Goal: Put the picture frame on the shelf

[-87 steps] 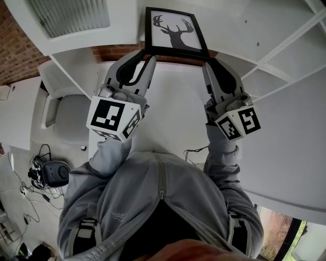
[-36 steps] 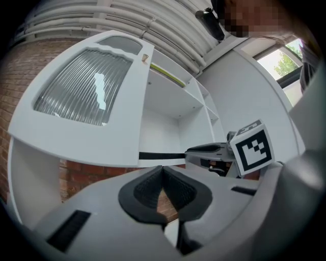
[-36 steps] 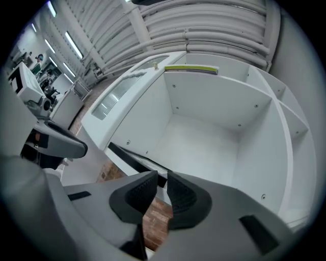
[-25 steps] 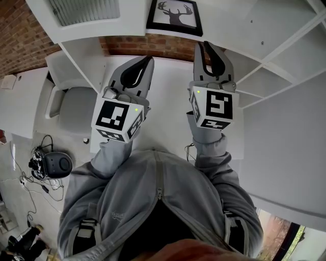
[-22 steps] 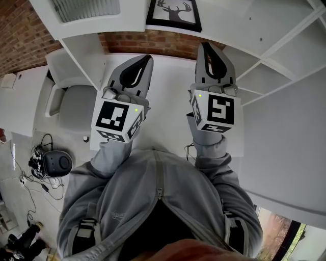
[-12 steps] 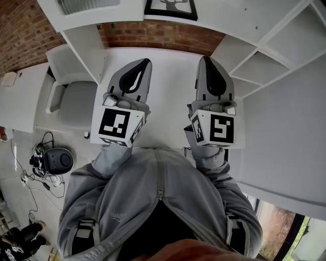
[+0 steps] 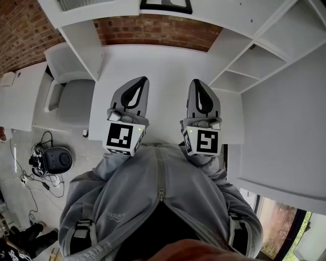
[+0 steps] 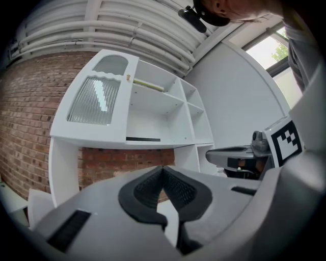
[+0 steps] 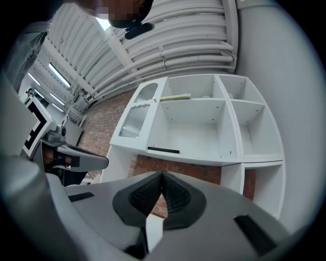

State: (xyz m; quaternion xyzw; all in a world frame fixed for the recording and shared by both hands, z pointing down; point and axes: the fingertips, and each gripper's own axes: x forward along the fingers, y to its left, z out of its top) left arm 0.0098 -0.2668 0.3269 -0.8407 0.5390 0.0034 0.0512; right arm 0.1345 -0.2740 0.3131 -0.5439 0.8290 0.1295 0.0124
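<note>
While the left hand-held gripper (image 7: 144,80) and right hand-held gripper (image 7: 196,81) are closed on nothing, the frame could topple.
Head view: picture frame (image 7: 165,5) at 12 o'clock on the shelf (image 7: 97,11), apart from both. Left gripper view, then right gripper view: jaws together, empty; it seems near the lip, so a nudge might tip it.

The shelf (image 7: 102,12) is white, the wall (image 7: 153,30) red brick, the picture frame (image 7: 166,7) black-edged.

Looks like a loft-type studio room: bare brick wall (image 7: 163,31), big white shelf unit (image 9: 196,130), cables (image 7: 26,187) strewn across the floor (image 7: 18,150).
</note>
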